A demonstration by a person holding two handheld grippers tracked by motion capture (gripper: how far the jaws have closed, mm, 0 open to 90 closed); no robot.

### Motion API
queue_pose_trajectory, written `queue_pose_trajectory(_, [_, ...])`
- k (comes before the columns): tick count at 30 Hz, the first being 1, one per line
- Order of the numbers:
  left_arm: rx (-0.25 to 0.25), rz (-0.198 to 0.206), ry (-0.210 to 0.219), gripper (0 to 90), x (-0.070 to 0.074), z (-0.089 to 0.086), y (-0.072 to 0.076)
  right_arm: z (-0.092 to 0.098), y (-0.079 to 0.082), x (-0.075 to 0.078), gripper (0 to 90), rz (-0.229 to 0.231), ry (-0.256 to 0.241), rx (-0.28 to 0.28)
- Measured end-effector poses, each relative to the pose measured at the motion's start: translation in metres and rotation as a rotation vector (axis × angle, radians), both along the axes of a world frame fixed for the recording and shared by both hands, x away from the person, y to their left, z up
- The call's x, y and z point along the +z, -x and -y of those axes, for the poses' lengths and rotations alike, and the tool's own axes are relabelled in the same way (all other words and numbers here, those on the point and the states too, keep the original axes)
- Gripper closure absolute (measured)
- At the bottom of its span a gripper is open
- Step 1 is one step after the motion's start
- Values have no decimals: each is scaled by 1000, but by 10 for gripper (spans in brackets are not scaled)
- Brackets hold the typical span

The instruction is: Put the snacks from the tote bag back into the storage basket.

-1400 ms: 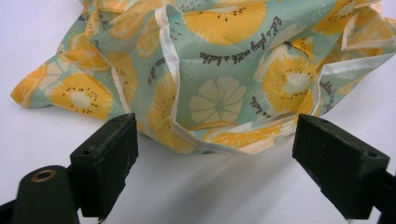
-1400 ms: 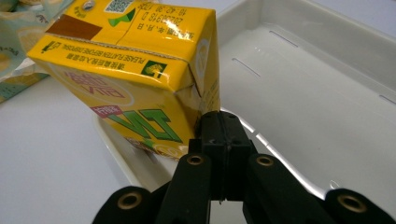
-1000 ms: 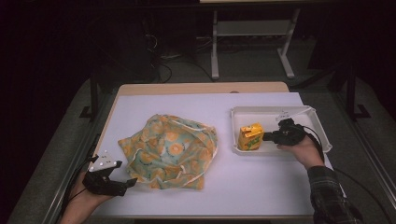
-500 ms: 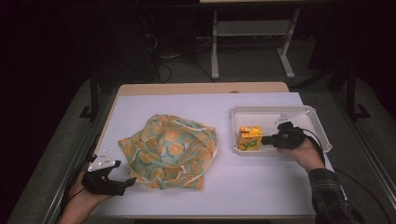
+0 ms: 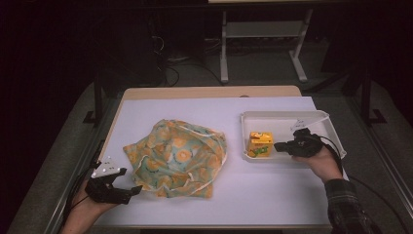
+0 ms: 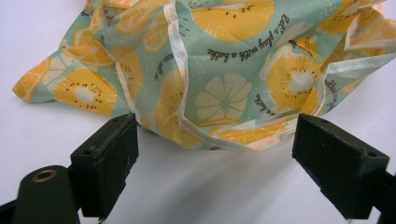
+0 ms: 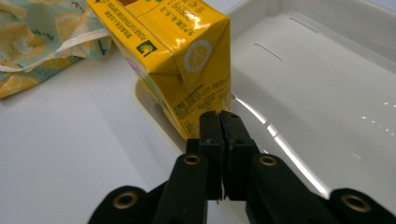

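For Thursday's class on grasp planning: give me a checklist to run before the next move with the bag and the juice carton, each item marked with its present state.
1. Left tongs open wide enough for the fabric bag: ok, jaws stand well apart.
2. Bag hem lies between the left jaws: not ok, the hem sits just ahead of them.
3. Right tongs open for the juice carton: not ok, jaws pressed shut.
4. Carton sits in the white tray: ok, at its left end.
5. Right tongs touching the carton: cannot tell, the tips sit at its lower edge.
6. Bag mouth open to receive the carton: cannot tell, fabric is crumpled.
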State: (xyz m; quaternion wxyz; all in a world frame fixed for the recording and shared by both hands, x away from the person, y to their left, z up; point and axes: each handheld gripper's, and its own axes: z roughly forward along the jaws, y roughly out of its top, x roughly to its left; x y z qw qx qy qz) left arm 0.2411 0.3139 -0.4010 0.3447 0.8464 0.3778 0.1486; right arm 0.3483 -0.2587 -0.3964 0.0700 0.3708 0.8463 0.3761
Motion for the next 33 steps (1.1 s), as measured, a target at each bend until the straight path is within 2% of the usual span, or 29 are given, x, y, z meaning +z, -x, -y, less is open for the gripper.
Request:
queue_pose_trajectory(6, [-10,1,-7,140,-1,1,-1,8,12,4,723,9,-4,-62])
queue_pose_trajectory(9, [-19,2,-13,140,-1,2,-2,9,19,4,626,10,-2,-84])
queue_pose_trajectory(15, [-31,9,-20,139,-1,4,-2,6,33,4,377,29,6,-121])
queue_pose_trajectory(18, [-32,6,-19,139,-1,5,-2,3,38,2,299,29,-1,-134])
queue_pose_trajectory(21, [-31,3,-16,139,-2,6,-2,-2,43,-1,263,20,6,-145])
queue_pose_trajectory(29, [-46,6,-10,139,-2,9,-1,-10,61,-4,190,50,13,-166])
queue_pose_trajectory(33, [-50,4,-8,139,-2,11,-1,-16,72,-7,154,66,35,-165])
